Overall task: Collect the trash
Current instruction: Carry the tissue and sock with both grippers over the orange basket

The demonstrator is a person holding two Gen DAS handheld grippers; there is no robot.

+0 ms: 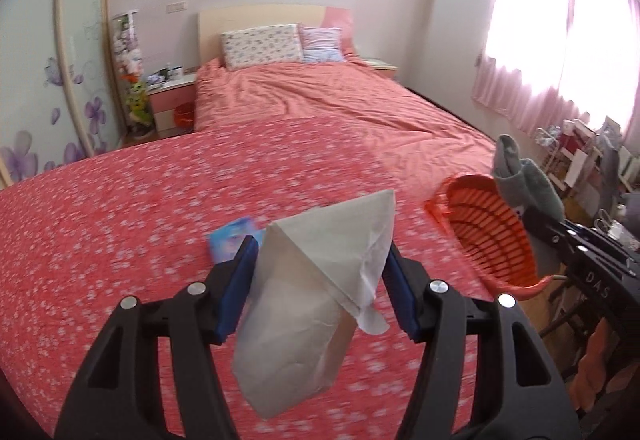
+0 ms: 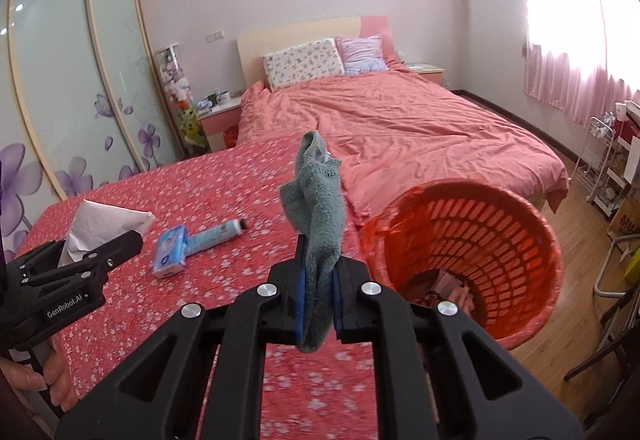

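My left gripper (image 1: 322,248) is shut on a crumpled white paper (image 1: 312,280), pressed between its blue pads above the red flowered cover (image 1: 120,240). The right wrist view shows the same paper (image 2: 108,218) sticking out of the left gripper (image 2: 120,244) at the left. A grey-green sock (image 2: 320,208) stands up from my right gripper (image 2: 320,260), which is shut on it. An orange slatted basket (image 2: 552,240) stands just right of the sock, with scraps at its bottom. From the left wrist, the sock (image 1: 520,176) hangs over the basket (image 1: 492,240).
A blue tissue pack (image 2: 170,256) and a light blue tube (image 2: 216,234) lie on the flowered cover. Behind it is a pink bed (image 2: 400,120) with pillows. A wire rack (image 2: 600,160) and a chair frame stand at the right. A hand (image 2: 52,380) holds the left gripper.
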